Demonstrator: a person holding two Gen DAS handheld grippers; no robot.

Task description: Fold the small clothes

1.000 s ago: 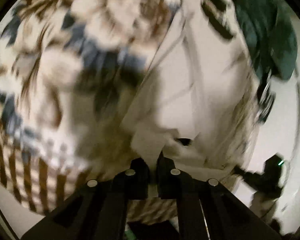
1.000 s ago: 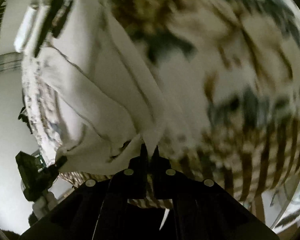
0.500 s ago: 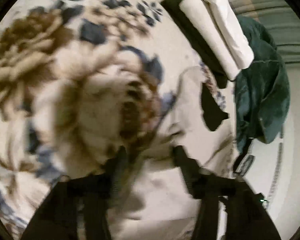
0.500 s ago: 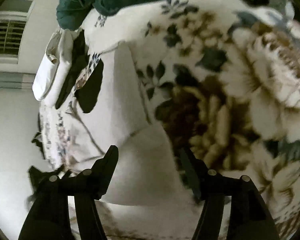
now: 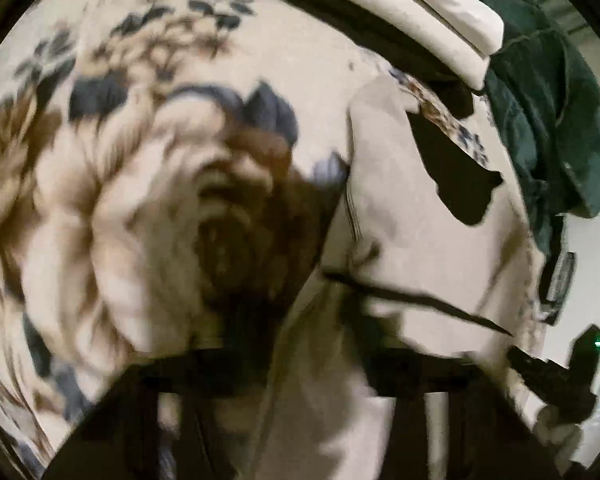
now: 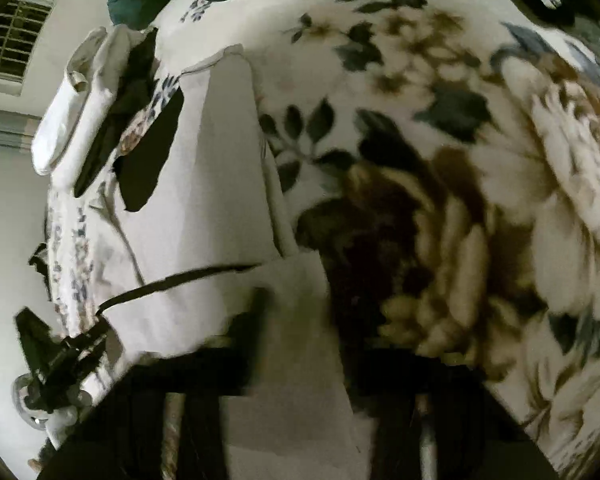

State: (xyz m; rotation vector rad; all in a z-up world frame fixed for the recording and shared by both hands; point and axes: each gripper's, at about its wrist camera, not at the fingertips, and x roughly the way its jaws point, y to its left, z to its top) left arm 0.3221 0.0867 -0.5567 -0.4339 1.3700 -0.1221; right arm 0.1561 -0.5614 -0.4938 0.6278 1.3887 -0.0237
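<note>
A white garment [image 5: 404, 216] lies folded over on a floral blanket [image 5: 148, 184]; it also shows in the right wrist view [image 6: 204, 200]. My left gripper [image 5: 300, 332] is open over the garment's near edge, its dark fingers blurred. My right gripper [image 6: 300, 332] is open over the same near edge, with white cloth between the spread fingers. Neither holds the cloth. The other gripper shows at the frame edge [image 5: 556, 364], and in the right wrist view [image 6: 56, 360].
Folded white clothes [image 5: 420, 4] are stacked on dark cloth at the blanket's far edge, also in the right wrist view [image 6: 76, 92]. A dark green garment [image 5: 552, 120] lies beside them. A black patch [image 5: 456, 172] lies on the white garment.
Both grippers were shut on the white garment a second ago, then opened and let it go. The garment now lies on the blanket, and both grippers sit closer over its near edge.
</note>
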